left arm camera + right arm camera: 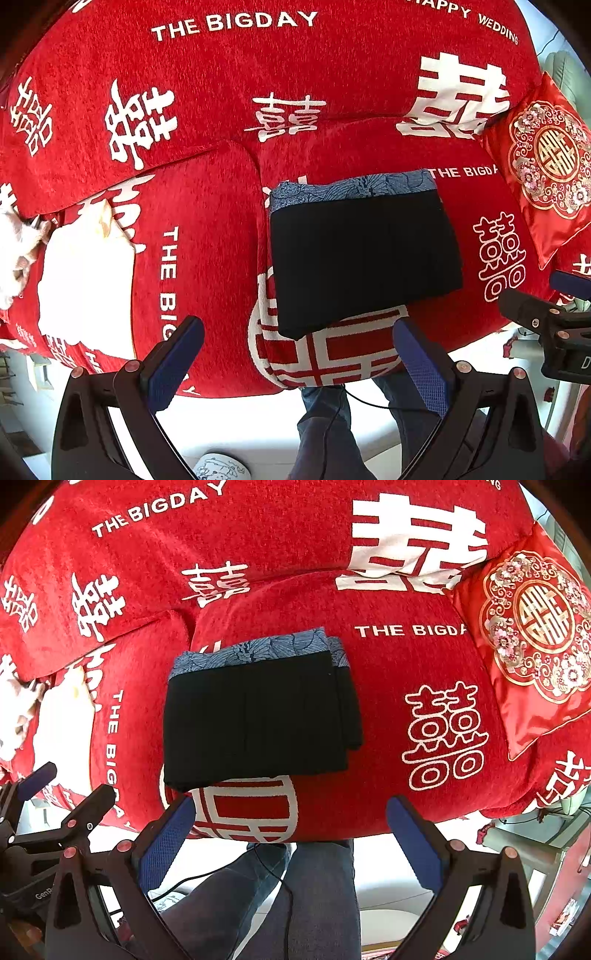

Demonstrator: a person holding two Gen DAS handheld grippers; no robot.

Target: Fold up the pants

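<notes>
Two grippers, the left [297,354] and the right [290,830], hung with jaws spread wide and empty just off the near edge of a red sofa [424,657]. Beyond their tips, apart from both, lay the pants [258,723], a dark, folded stack with a blue patterned band at its far edge, resting on the right seat cushion. Any careless brush would likely have slid the layers askew, and the stack's near edge sat close to the cushion's drop.
</notes>
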